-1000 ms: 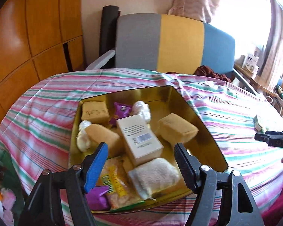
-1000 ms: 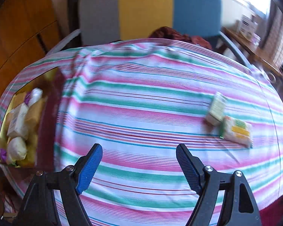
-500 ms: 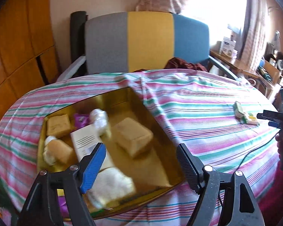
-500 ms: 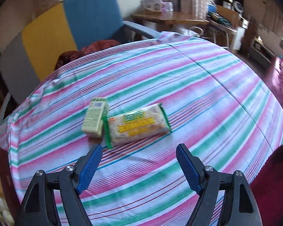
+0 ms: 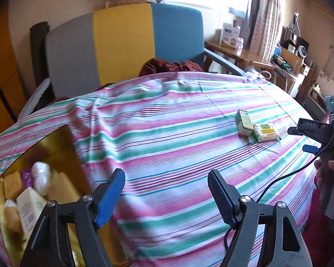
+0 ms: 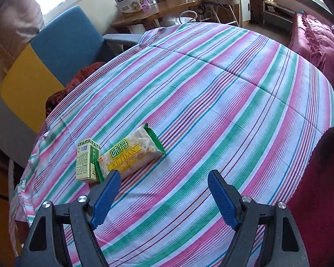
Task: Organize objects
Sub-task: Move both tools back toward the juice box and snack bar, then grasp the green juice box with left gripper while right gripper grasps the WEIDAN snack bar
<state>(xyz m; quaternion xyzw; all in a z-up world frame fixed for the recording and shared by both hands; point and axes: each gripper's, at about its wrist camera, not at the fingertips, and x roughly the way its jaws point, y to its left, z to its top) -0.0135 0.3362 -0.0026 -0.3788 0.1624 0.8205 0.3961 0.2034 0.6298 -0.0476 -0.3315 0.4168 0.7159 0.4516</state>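
A green-and-white cracker packet (image 6: 131,153) lies on the striped tablecloth with a small green box (image 6: 86,160) touching its left end. My right gripper (image 6: 162,195) is open and empty, just in front of the packet. Both items also show far right in the left wrist view: the packet (image 5: 266,131) and the box (image 5: 244,122). My left gripper (image 5: 165,193) is open and empty over the cloth. A gold tin (image 5: 62,146) at lower left holds several wrapped snacks and a white box (image 5: 30,207). The right gripper (image 5: 311,133) shows at the right edge.
The round table carries a pink, green and white striped cloth (image 6: 211,102). A grey, yellow and blue chair (image 5: 122,44) stands behind it with a dark red garment (image 5: 169,65). A wooden desk (image 6: 153,14) with boxes is further back. A red sofa (image 6: 316,42) is on the right.
My left gripper has swung right, so the tin has slid to the lower left. My right gripper has turned right and closed in on the packet and box. Both stay open.
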